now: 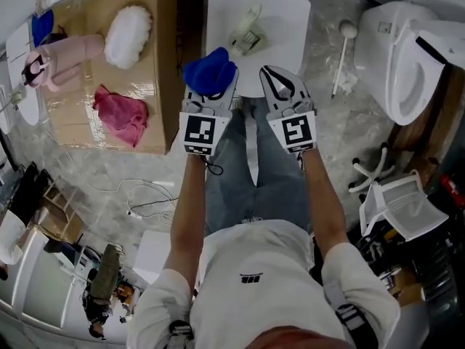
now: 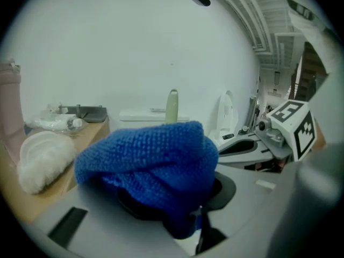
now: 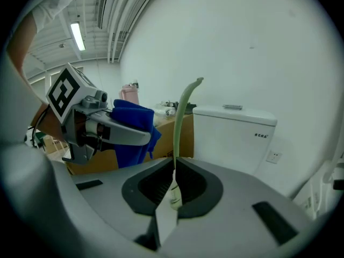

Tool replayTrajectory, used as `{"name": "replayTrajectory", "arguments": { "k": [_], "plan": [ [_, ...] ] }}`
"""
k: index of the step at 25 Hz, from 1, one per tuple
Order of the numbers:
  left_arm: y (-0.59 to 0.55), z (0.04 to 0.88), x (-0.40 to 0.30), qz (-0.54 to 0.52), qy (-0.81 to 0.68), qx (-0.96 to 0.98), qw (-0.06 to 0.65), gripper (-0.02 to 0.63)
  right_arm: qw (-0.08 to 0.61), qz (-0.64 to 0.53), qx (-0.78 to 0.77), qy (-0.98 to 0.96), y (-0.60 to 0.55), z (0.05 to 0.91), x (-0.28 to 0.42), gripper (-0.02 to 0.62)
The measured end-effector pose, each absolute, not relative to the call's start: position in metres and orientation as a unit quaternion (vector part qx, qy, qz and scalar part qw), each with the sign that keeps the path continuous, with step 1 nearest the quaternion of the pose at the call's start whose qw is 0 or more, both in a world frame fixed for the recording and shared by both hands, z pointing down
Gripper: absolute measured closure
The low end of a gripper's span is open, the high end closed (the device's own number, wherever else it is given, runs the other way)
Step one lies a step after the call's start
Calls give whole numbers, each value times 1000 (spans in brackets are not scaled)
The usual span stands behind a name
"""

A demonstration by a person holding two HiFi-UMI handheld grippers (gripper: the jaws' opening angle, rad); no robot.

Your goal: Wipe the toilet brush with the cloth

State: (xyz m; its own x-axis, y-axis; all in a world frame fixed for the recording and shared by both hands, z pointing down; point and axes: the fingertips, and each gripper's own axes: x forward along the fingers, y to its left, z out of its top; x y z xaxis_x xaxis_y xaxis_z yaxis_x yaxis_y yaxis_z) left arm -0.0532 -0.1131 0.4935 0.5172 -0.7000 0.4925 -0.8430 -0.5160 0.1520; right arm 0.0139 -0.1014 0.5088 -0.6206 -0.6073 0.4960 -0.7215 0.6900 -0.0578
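Observation:
My left gripper [image 1: 209, 86] is shut on a bunched blue cloth [image 1: 210, 70], which fills the left gripper view and covers the jaws [image 2: 150, 163]. My right gripper [image 1: 278, 86] is held beside it and is shut on the thin pale green handle of the toilet brush [image 3: 180, 122]. The handle rises upright from between the jaws to a curved tip, and a white tag hangs below them. In the left gripper view the brush handle [image 2: 172, 107] stands just behind the cloth. The cloth and the handle are a short way apart, not touching.
A white toilet tank [image 1: 283, 57] stands straight ahead. On the left a cardboard box [image 1: 156, 71] carries a white fluffy pad [image 1: 128, 35], a pink cloth [image 1: 120, 115] and a pink bottle [image 1: 62, 60]. At the right are a toilet [image 1: 407, 57] and a white rack [image 1: 399, 202].

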Motion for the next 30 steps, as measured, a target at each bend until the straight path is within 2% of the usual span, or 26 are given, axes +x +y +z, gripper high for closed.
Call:
{"name": "replayTrajectory", "arguments": {
  "k": [17, 21, 30],
  "plan": [
    [-132, 584, -40, 187, -446, 852, 200, 452, 274, 116, 349, -889, -135, 626, 12, 565],
    [-138, 598, -35, 188, -444, 853, 200, 448, 312, 111, 327, -885, -135, 650, 10, 554],
    [-144, 622, -24, 197, -425, 860, 202, 433, 324, 92, 305, -891, -146, 668, -6, 520]
  ]
}}
